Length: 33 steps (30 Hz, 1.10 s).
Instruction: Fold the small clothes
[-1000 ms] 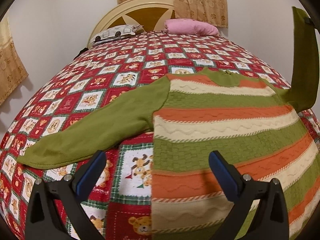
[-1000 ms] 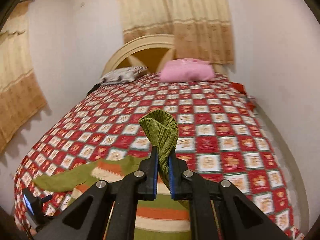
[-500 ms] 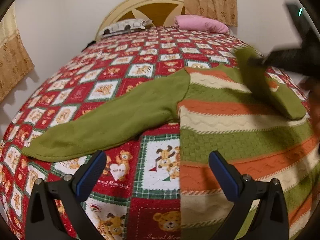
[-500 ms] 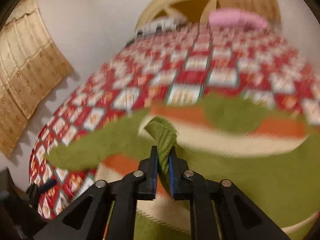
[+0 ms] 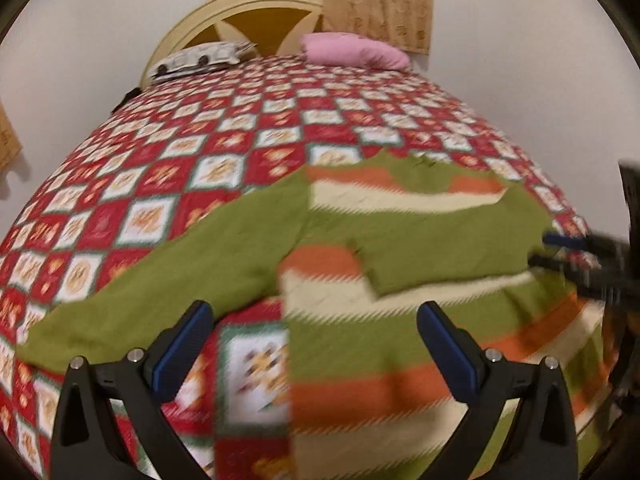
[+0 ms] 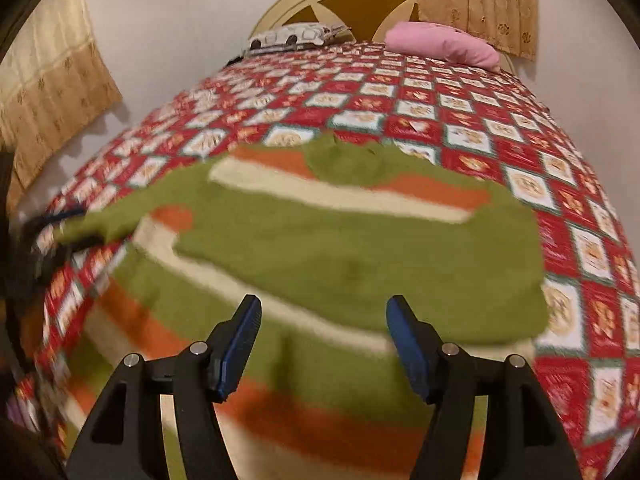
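A small striped sweater in green, orange and cream lies flat on the bed; it also shows in the right wrist view. Its right green sleeve is folded across the chest and shows in the right wrist view. Its left green sleeve stretches out over the quilt. My left gripper is open and empty just above the sweater's lower left side. My right gripper is open and empty over the folded sleeve; it also shows at the right edge of the left wrist view.
The bed carries a red, white and green teddy-bear quilt. A pink pillow and a patterned pillow lie by the headboard. Walls and beige curtains stand close around the bed.
My right gripper laid the green sleeve across the sweater's chest, let it go and opened, then drew back to the right. My left gripper stayed open.
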Each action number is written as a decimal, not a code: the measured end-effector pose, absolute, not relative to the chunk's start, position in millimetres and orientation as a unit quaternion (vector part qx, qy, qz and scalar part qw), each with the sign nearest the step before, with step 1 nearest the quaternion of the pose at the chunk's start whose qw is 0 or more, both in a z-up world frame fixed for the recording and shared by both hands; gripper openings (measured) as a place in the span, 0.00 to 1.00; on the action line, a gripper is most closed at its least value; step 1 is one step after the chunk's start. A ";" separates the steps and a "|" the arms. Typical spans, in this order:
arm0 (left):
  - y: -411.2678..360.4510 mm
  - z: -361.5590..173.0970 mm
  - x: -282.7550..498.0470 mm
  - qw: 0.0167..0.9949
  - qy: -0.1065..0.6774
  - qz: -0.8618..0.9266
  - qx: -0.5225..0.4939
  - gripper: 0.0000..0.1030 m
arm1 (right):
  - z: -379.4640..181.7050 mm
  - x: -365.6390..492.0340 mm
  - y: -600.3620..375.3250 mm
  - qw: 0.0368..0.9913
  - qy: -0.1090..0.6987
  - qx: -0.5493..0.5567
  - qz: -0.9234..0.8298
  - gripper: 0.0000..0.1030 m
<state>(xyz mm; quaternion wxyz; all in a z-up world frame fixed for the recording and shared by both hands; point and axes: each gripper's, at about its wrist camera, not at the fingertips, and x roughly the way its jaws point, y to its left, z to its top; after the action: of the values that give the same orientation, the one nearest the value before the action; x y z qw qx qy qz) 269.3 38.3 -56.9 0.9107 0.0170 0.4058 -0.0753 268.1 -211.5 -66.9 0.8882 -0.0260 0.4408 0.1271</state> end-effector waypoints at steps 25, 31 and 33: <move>-0.3 -72.4 316.5 0.912 0.398 -0.101 -0.023 0.07 | -120.1 196.8 -234.2 0.894 0.430 -0.044 0.120 0.76; 6.9 -107.1 322.5 0.899 0.430 -0.069 -0.030 0.07 | -107.0 196.3 -243.0 0.889 0.437 -0.032 0.133 0.76; 7.2 -109.8 317.8 0.904 0.422 -0.065 -0.027 0.07 | -89.4 202.5 -268.9 0.896 0.431 0.005 0.107 0.76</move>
<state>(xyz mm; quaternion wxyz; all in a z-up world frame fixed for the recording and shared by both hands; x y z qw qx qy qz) 317.8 7.2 -109.8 0.9037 -0.0273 0.4224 -0.0648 202.5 -268.9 -89.4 0.8961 0.0053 0.4307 0.1069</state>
